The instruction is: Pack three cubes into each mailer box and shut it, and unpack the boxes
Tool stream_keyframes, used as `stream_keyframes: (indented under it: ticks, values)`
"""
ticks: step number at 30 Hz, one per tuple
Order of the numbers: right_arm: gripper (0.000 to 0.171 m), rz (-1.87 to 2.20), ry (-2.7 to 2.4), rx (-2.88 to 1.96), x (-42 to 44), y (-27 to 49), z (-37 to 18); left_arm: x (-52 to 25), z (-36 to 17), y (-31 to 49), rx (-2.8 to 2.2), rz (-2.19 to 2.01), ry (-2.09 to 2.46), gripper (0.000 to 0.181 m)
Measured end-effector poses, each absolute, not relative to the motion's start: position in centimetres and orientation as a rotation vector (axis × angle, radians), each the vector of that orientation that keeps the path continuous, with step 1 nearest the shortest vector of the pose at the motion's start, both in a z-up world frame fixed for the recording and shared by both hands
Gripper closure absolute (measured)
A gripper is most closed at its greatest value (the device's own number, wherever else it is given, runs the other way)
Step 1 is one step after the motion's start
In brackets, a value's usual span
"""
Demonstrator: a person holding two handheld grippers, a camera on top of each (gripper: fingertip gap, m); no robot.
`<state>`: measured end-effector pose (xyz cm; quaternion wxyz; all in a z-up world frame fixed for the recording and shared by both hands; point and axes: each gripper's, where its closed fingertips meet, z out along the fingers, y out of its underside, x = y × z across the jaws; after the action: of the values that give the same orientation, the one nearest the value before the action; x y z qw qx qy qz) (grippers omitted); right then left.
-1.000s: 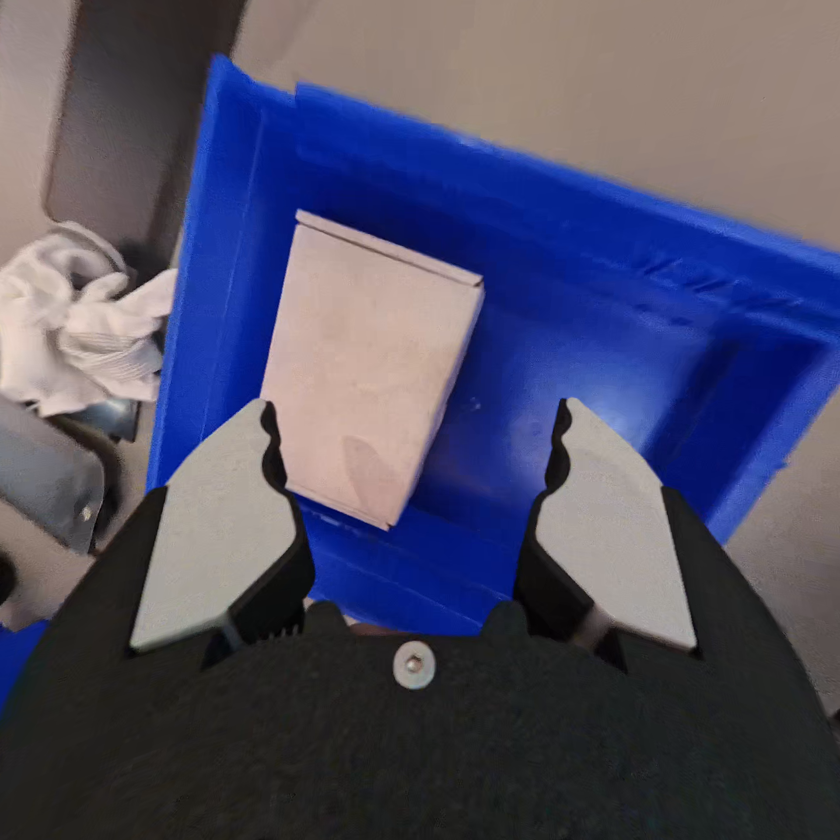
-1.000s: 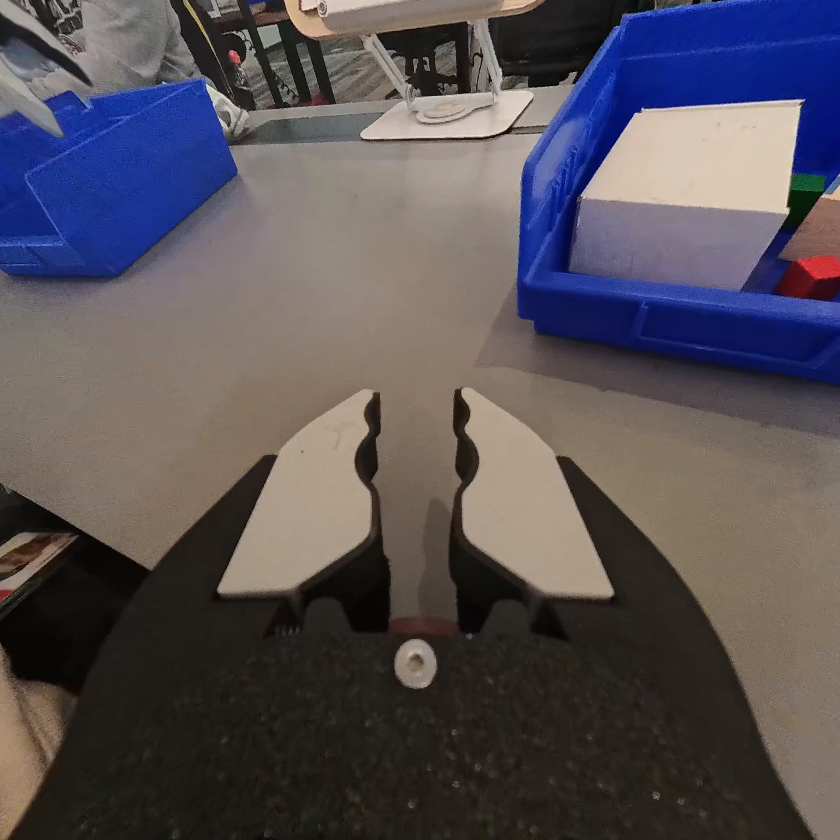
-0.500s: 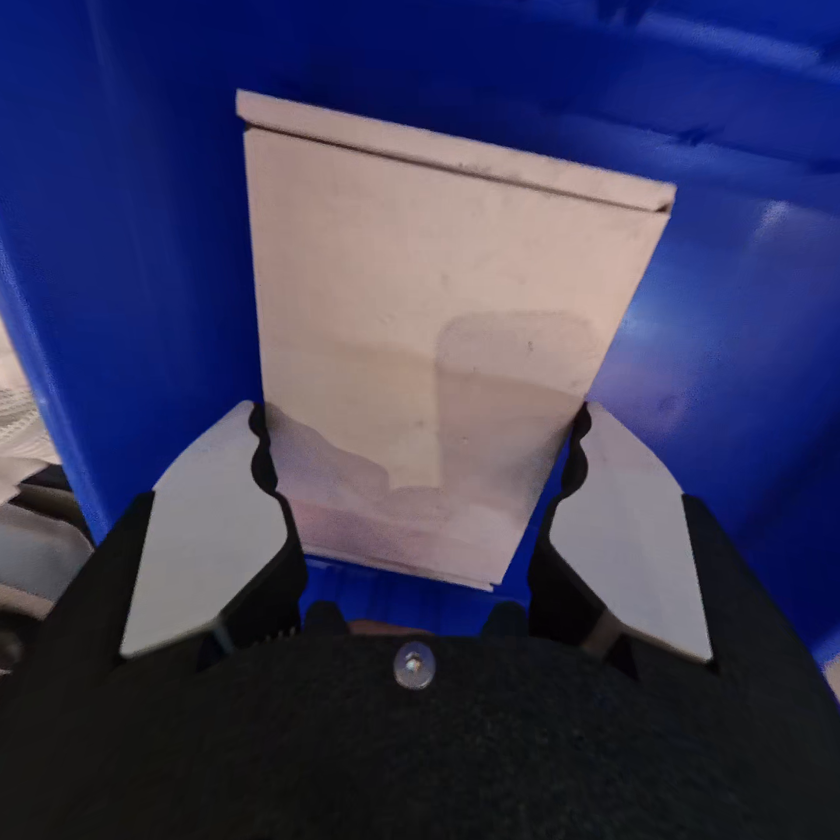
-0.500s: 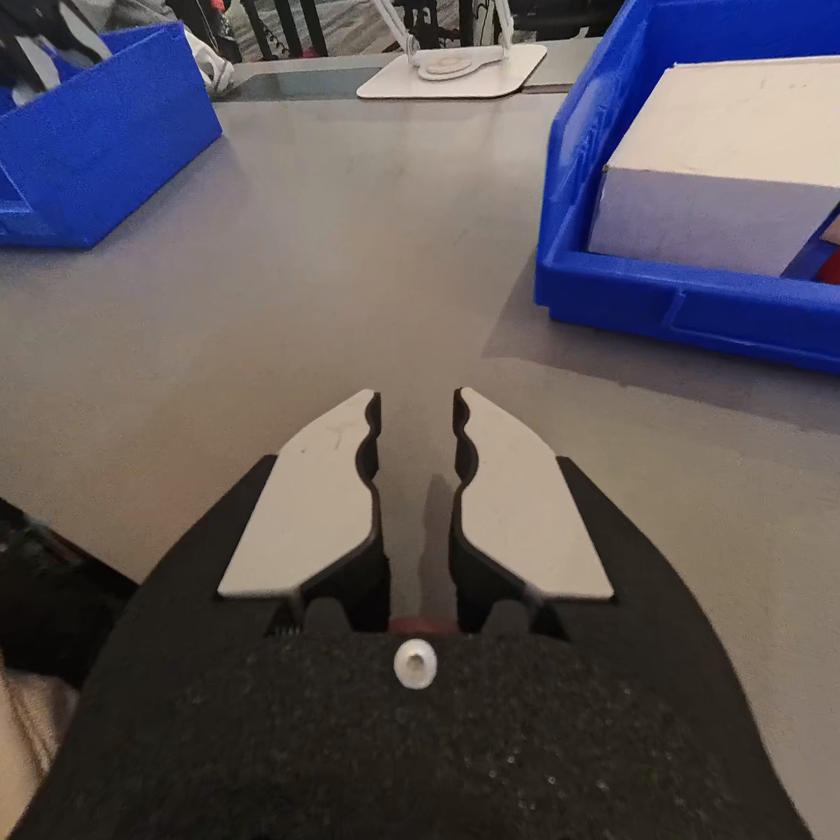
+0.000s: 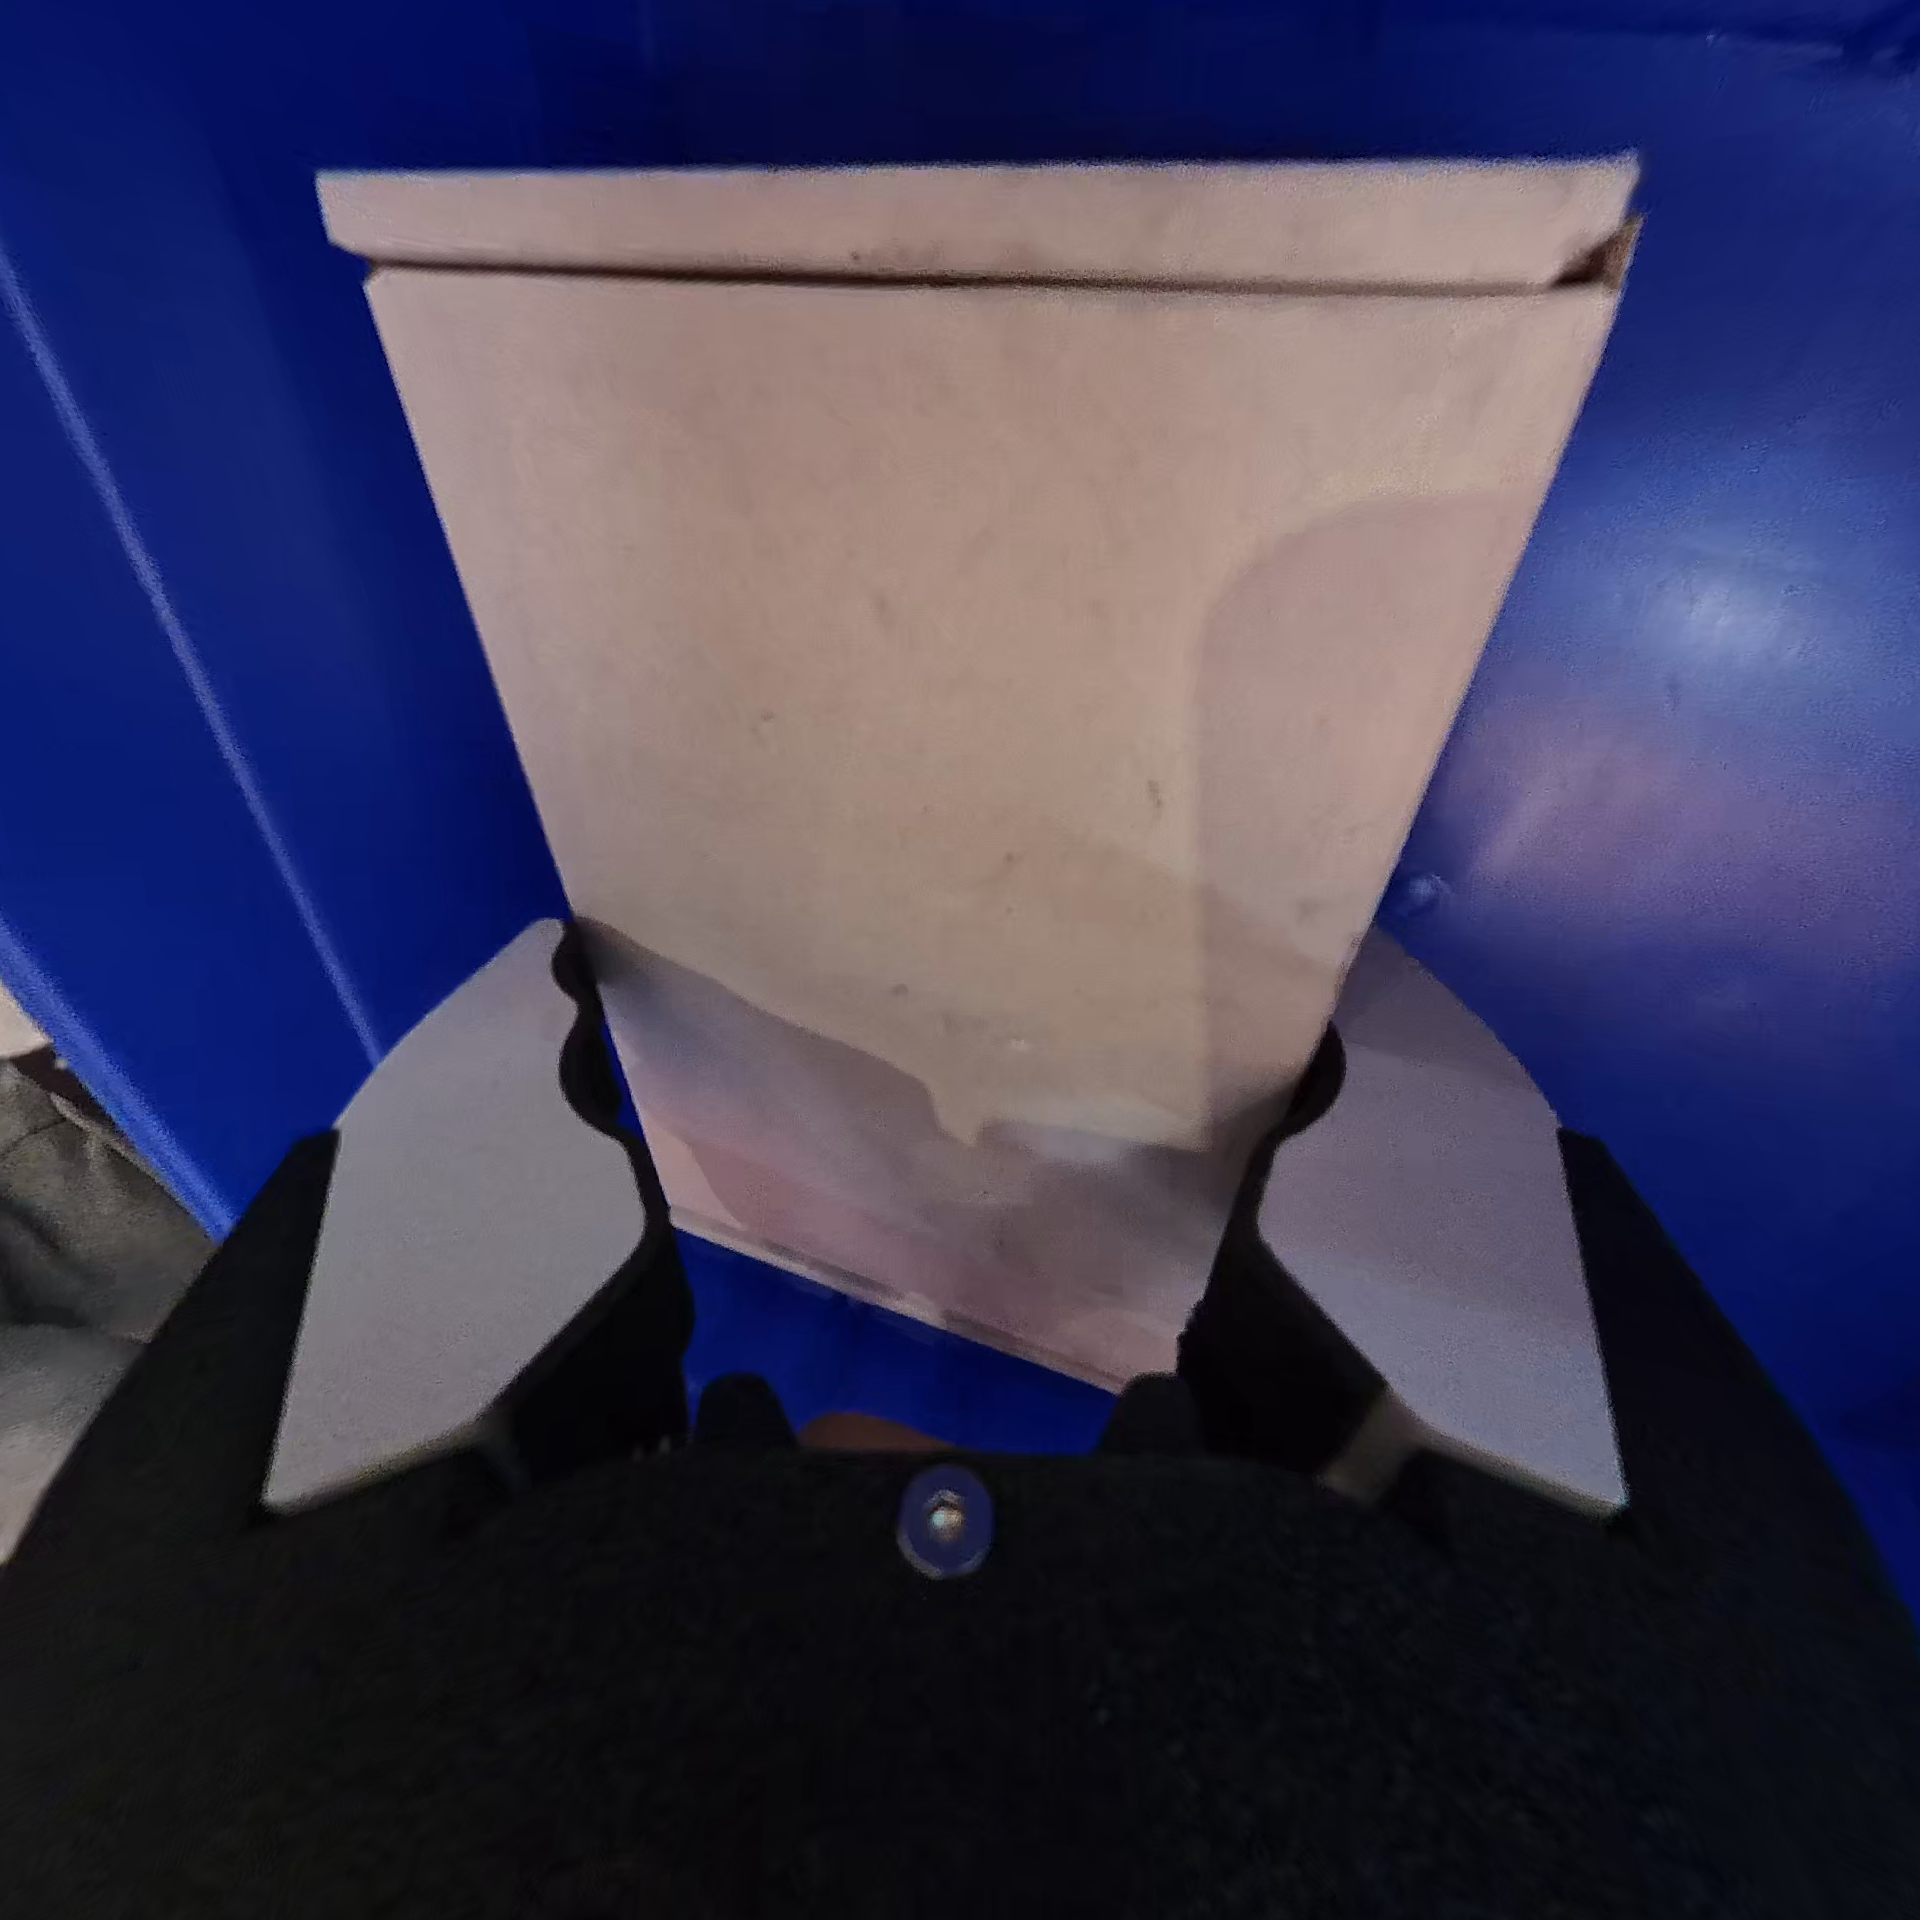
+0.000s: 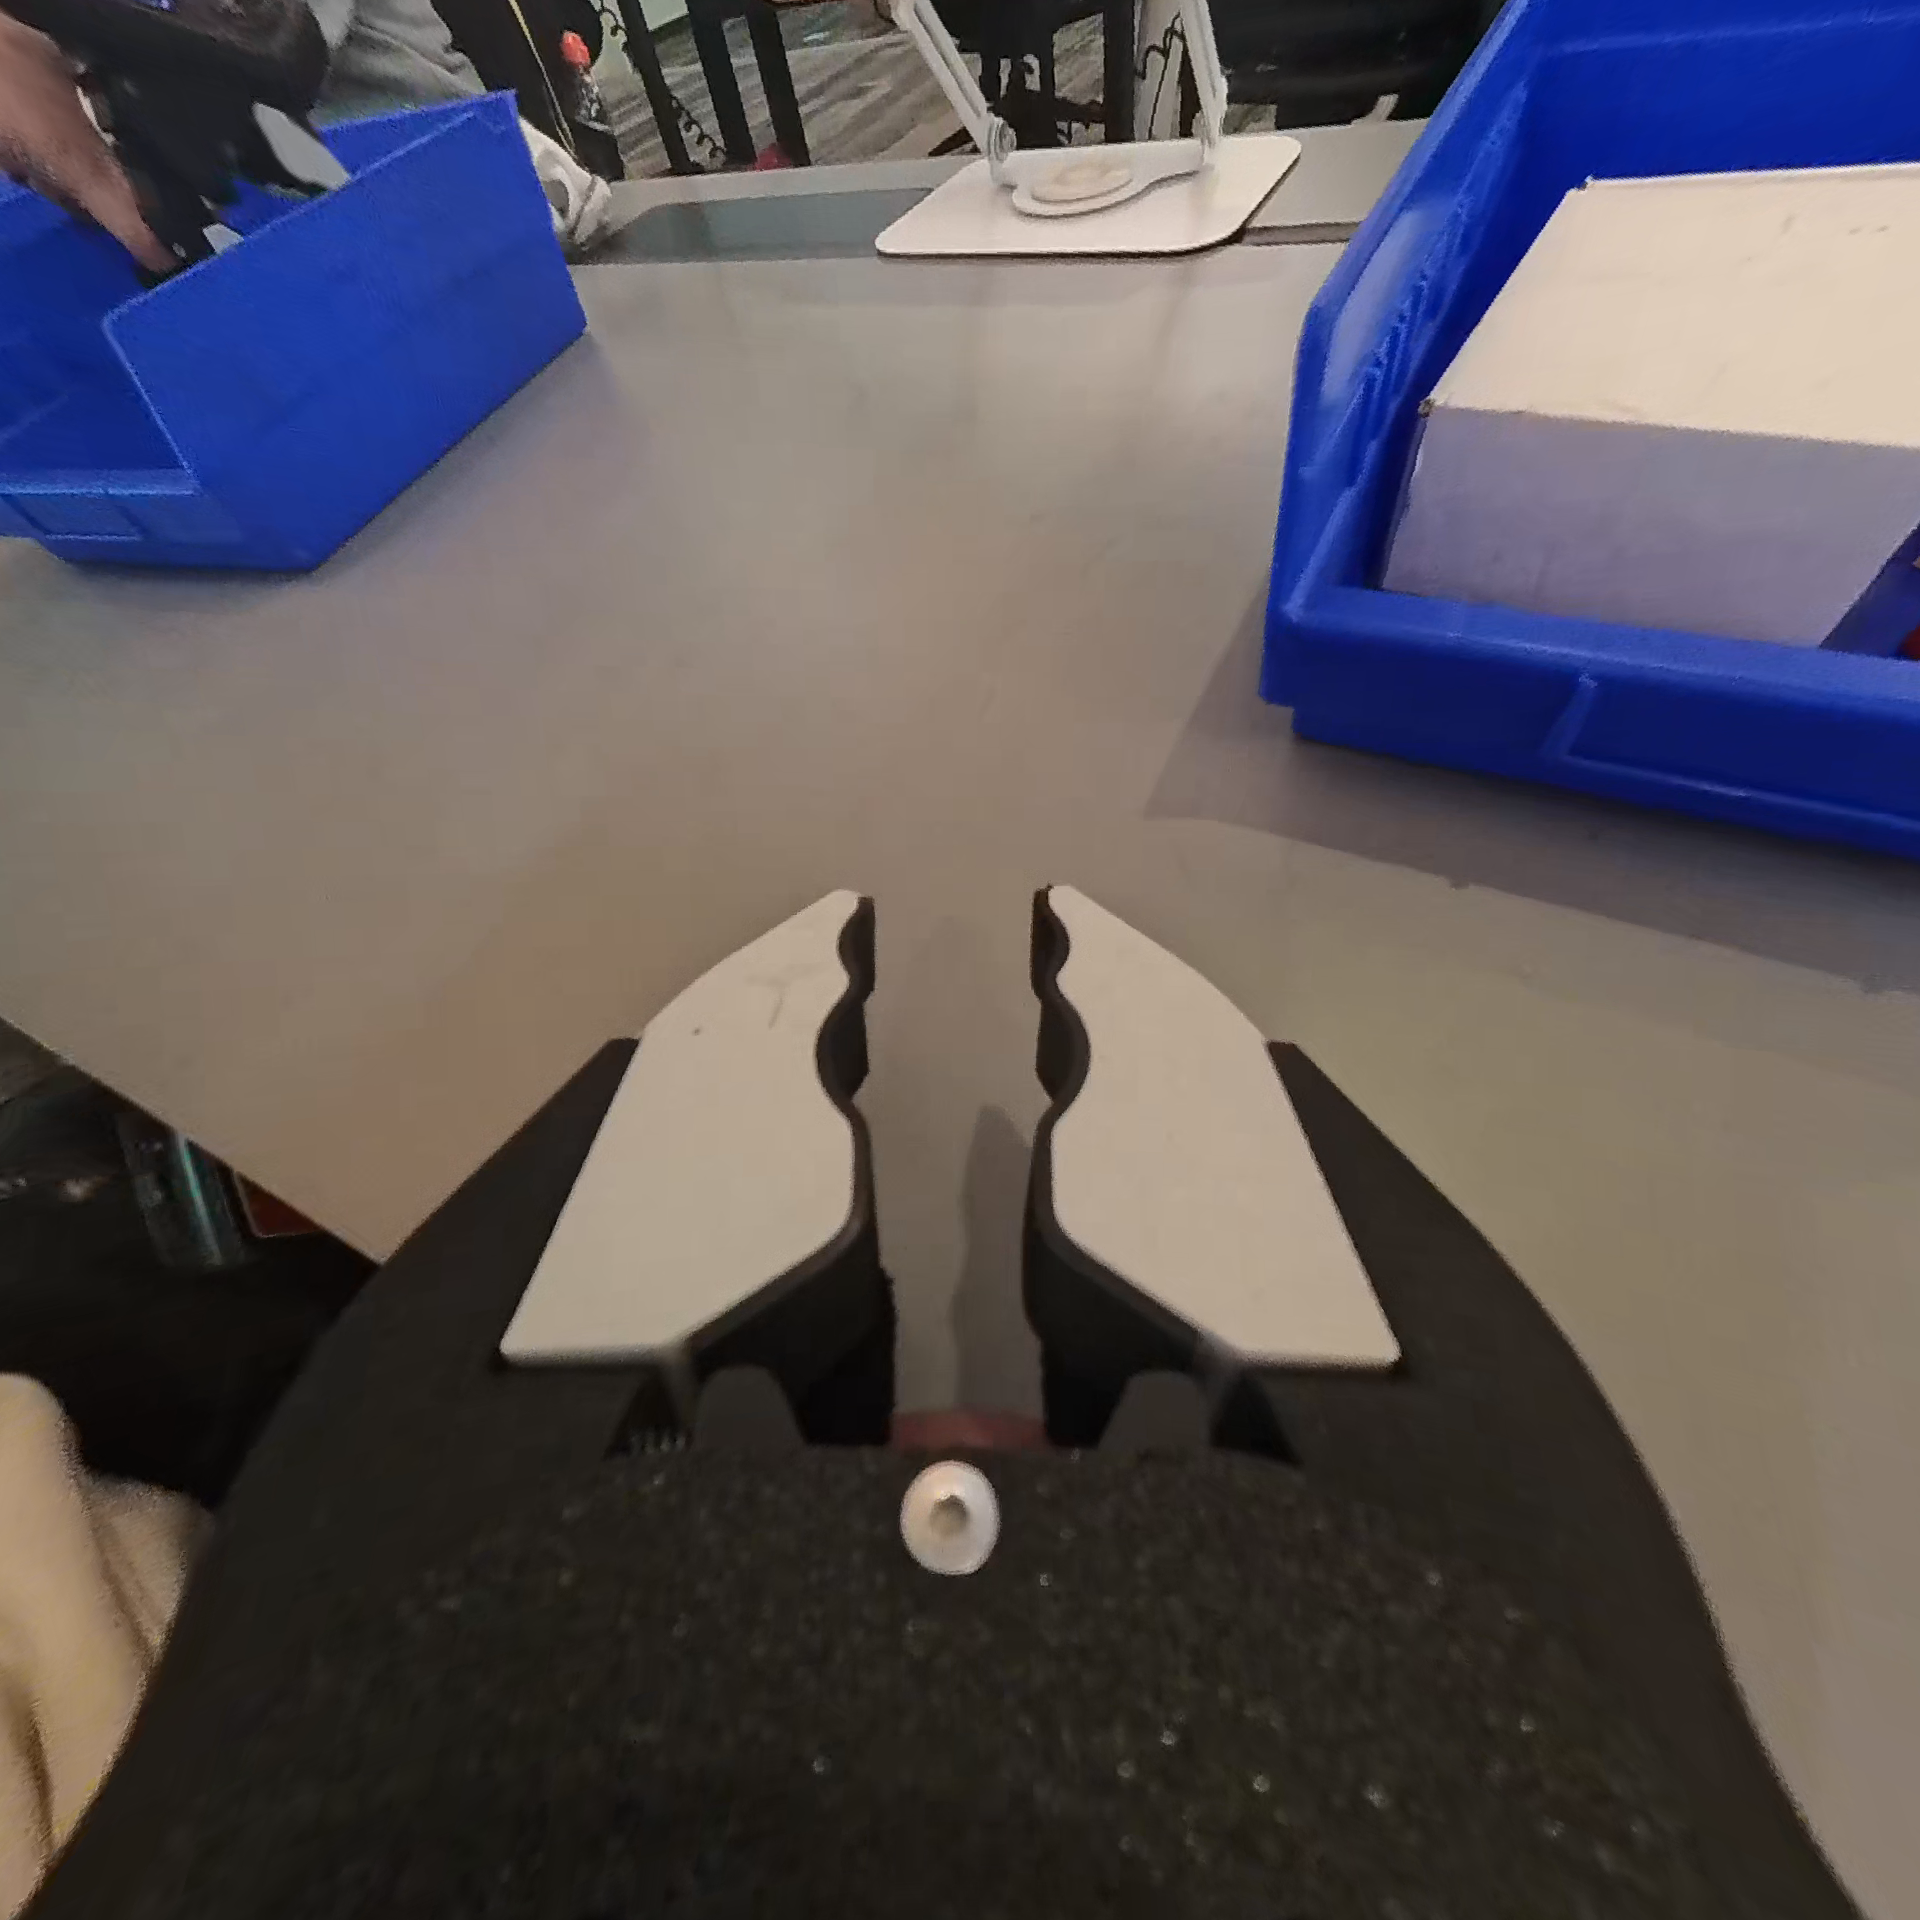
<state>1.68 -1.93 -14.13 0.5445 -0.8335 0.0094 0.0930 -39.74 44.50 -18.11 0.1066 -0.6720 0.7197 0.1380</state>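
Note:
In the left wrist view a closed white mailer box (image 5: 935, 571) lies in a blue bin (image 5: 1662, 623). My left gripper (image 5: 954, 966) is open wide and straddles the box's near end, one finger close against each side. In the right wrist view my right gripper (image 6: 951, 904) hovers over the grey table (image 6: 831, 623), almost shut with a narrow gap and empty. A second white mailer box (image 6: 1683, 416) sits in another blue bin (image 6: 1455, 675) to its right. The left gripper also shows there (image 6: 239, 177), far left, dipped into its bin (image 6: 343, 343). No cubes are clearly visible.
A white stand base (image 6: 1091, 197) sits at the table's far edge. Chair legs and a seated person are beyond the table. The table's near edge runs at the lower left of the right wrist view. A hand (image 6: 62, 156) holds the left gripper. The gap from one gripper's tips to the other's is roughly 60 cm.
My left gripper has dropped into the bin and moved forward, so its open fingers now flank the box. My right gripper has drifted slightly and stayed almost shut.

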Motion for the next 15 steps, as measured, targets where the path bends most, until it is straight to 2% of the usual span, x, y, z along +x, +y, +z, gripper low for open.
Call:
stream_keyframes:
  ticks: [6,10,15]
  values:
    - [0.143,0.241,0.038,-1.932,1.7,-2.9,-13.1,-40.5,-14.7,41.5,-2.053,0.292,2.042,0.057]
    - [0.143,0.262,0.033,-1.923,1.3,-3.0,-12.9,-39.1,-8.6,38.5,-2.173,-0.019,1.939,0.058]
    - [0.143,0.242,-0.019,-1.921,0.3,-3.1,-12.6,-31.4,-0.2,32.0,-2.099,-0.541,1.953,0.059]
